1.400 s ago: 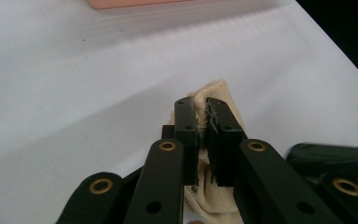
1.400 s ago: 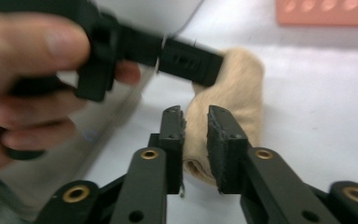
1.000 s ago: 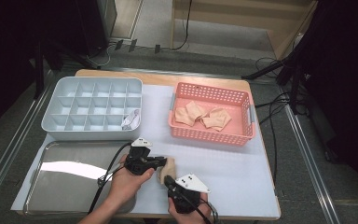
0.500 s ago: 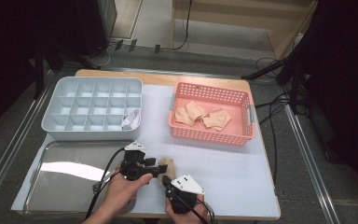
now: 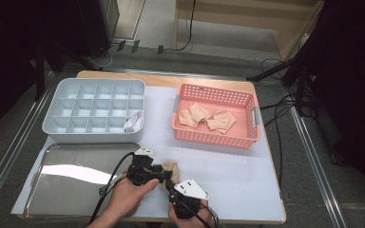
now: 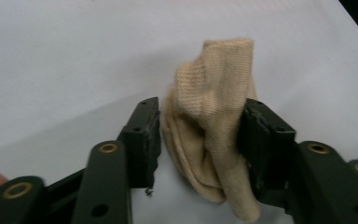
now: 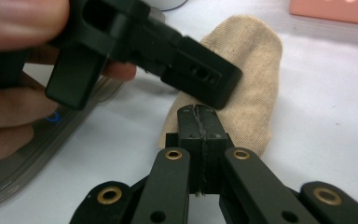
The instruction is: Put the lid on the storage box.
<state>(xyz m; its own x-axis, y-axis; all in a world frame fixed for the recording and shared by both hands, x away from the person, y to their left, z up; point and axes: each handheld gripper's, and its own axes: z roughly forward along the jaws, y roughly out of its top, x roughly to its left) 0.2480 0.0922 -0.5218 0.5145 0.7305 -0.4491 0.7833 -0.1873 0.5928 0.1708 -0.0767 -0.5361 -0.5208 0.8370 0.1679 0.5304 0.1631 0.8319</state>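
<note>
left gripper view: jaws closing around beige sock [image 6: 214, 135], no readable writing

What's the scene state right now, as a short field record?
held item: beige knit sock on the white table mat
left gripper: jaws partly open around the sock, one pad touching it, just been closing
right gripper: jaws shut at the sock's near edge; grip unclear
pink plastic basket: holds more beige socks
grey compartment box: one white item inside
metal tray: near left
</note>
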